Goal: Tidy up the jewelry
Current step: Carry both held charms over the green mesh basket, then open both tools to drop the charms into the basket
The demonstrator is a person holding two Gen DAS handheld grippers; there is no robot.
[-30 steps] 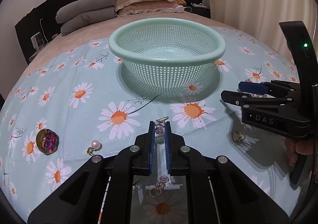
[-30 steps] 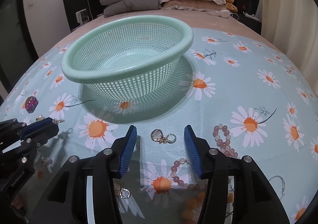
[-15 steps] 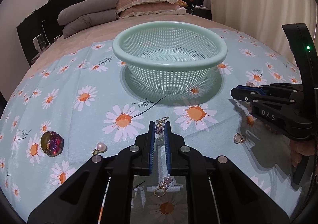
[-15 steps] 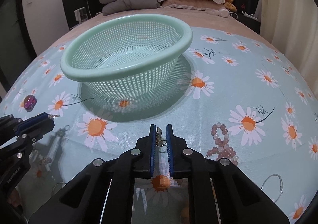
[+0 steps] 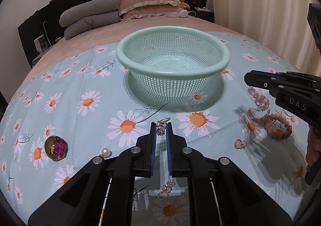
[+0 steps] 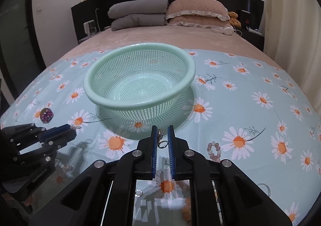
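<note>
Well, both grippers pinch jewelry near the mint basket (image 6: 140,83): left gripper (image 5: 161,130) clamps a purple earring (image 5: 161,128) (gold hook showing), right gripper (image 6: 162,135) a silver earring (image 6: 160,134).

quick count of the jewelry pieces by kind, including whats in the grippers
bead bracelets: 2, pink bracelet and orange bracelet
earrings: 4, purple earring in left gripper, silver earring in right gripper, pearl earring, gold earring
silver hoop: 1
iridescent ball: 1
total: 8

Left claw (image 5: 161,130) and right claw (image 6: 162,137) both pinched nearly closed, raised, pointing forward.
</note>
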